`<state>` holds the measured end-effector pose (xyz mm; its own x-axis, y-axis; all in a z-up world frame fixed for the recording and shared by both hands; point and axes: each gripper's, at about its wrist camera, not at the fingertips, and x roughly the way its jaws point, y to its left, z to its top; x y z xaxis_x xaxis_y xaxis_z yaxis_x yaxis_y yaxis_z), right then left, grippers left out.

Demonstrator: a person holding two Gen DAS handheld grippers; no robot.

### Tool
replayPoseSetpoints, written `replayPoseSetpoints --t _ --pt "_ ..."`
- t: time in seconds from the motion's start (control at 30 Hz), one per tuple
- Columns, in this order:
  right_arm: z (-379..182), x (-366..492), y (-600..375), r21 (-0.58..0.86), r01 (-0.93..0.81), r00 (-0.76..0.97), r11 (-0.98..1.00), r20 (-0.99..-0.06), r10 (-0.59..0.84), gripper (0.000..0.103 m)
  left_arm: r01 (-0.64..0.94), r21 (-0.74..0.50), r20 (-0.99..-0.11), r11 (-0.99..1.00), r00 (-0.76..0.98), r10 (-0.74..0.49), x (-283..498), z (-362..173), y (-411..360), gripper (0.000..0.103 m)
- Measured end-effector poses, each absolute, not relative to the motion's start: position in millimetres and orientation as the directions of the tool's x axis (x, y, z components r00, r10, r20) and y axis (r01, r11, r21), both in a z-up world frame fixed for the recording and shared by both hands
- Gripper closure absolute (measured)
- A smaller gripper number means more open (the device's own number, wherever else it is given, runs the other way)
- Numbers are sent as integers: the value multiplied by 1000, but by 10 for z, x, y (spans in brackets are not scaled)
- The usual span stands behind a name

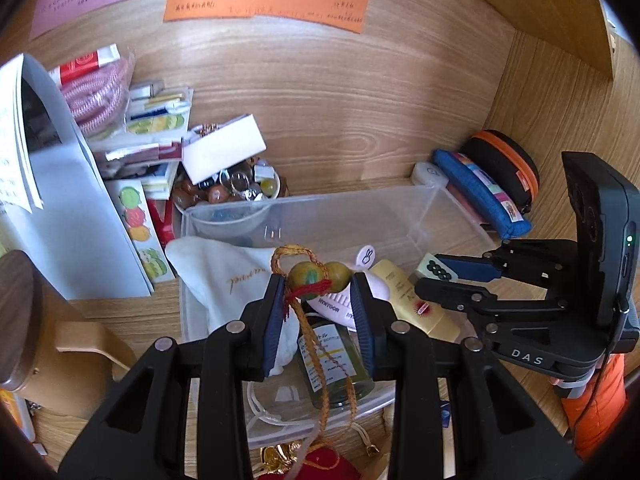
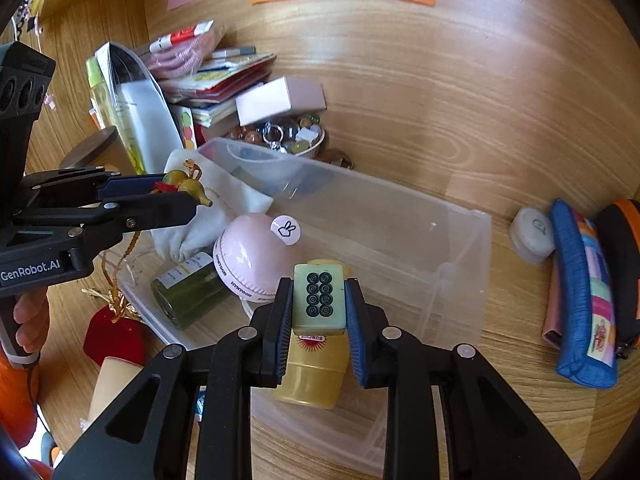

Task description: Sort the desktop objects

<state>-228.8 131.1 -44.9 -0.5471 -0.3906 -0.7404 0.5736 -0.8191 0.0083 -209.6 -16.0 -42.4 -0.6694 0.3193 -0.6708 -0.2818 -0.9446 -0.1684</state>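
Your left tongs [image 1: 318, 280] are clamped on the little gourd charm [image 1: 316, 274], its long axis crosswise between the pads, cord dangling down. The clear bin [image 1: 320, 208] sits right below both tongs. Your right tongs [image 2: 318, 300] pinch the mahjong tile [image 2: 319, 295] upright, directly over the yellow tube [image 2: 316, 376], so either drop looks straight down.
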Motion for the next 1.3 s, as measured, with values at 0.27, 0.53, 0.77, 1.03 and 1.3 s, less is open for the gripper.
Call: replayPoseSetpoints --t 0.27,0.53,0.77,1.03,1.3 --pt "-563 -2366 1277 29 582 -514 -813 -762 -394 80 -277 -167 -693 -946 -650 313 -2133 -527 -176 71" --pt "-577 -2392 1286 57 579 -502 -814 -762 -410 80 -275 -169 -687 -946 -656 313 -2128 -514 -197 71" --pt "-572 -2391 1287 54 579 -505 -813 -760 -410 76 -271 -163 -679 -949 -667 307 -2110 -456 -204 68" --pt "-366 -2287 1331 20 565 -568 -825 -716 -406 54 -256 -118 -656 -960 -705 269 -2003 -250 -165 56" --pt "-165 -2085 1415 3 552 -613 -834 -677 -408 40 -235 -60 -604 -970 -765 223 -1714 -9 -181 31"
